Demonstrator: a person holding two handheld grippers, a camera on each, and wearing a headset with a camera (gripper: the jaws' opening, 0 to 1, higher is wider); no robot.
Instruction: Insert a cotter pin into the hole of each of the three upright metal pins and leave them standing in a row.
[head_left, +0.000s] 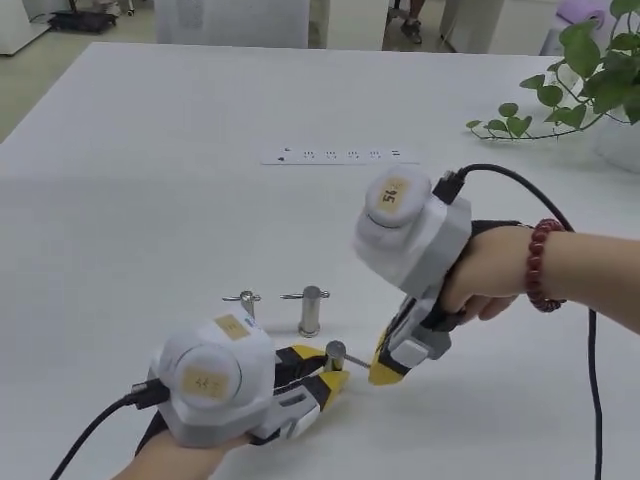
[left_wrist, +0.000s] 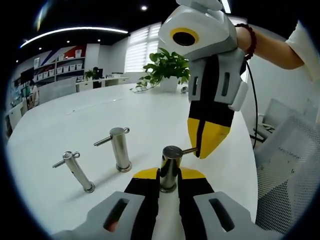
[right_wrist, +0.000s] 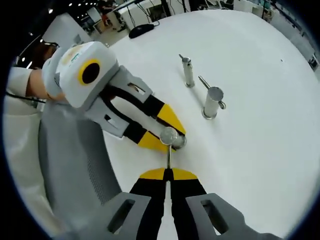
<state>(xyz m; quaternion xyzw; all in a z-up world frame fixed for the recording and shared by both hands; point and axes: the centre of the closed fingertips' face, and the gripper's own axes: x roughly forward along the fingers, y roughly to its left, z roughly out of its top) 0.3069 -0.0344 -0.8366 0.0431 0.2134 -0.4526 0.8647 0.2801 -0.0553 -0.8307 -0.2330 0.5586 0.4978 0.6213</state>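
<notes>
Now three metal pins (left_wrist: 120, 149), two cottered; left claw (left_wrist: 169, 176) grips third pin (left_wrist: 170, 165), right claw (right_wrist: 168, 172) pinches one cotter pin (right_wrist: 169, 158).

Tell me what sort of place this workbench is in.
Most likely an open-plan office or lab workroom. The work sits on a wide white table with a power strip on it and a potted plant at its edge; the left gripper view shows shelves and desks further back.

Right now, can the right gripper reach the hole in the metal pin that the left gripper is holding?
Probably yes. The right gripper, shut on a cotter pin, has the tip at the top of the metal pin; nothing lies between, and the left gripper grips lower down.
</notes>
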